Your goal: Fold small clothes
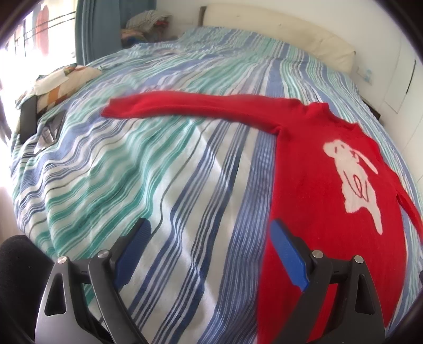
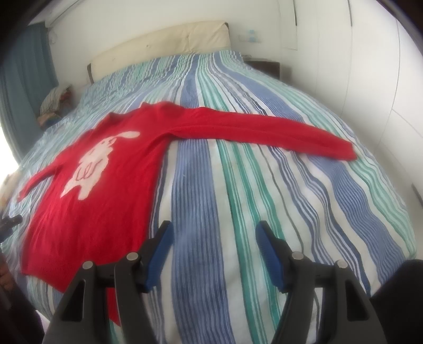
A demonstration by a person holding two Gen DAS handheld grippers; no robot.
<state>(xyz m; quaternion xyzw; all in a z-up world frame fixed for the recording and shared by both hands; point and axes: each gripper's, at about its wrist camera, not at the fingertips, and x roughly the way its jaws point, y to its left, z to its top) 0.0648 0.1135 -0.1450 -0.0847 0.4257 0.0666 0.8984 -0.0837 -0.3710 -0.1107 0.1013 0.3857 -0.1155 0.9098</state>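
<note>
A small red sweater (image 1: 312, 185) with a white animal figure lies flat, front up, on the striped bed cover (image 1: 158, 172). Both sleeves are spread out sideways. In the left wrist view one sleeve (image 1: 185, 105) stretches far to the left. In the right wrist view the sweater (image 2: 105, 185) lies at left and its other sleeve (image 2: 264, 129) reaches right. My left gripper (image 1: 208, 230) is open and empty, above the cover at the sweater's lower left edge. My right gripper (image 2: 214, 230) is open and empty, above the cover just right of the hem.
A cream headboard (image 2: 164, 45) runs along the far side of the bed. A patterned pillow (image 1: 60, 82) and a dark flat object (image 1: 50, 129) lie at the left edge. A pile of clothes (image 1: 148, 23) sits in the far corner. A dark nightstand (image 2: 264, 66) stands by the white wardrobe wall.
</note>
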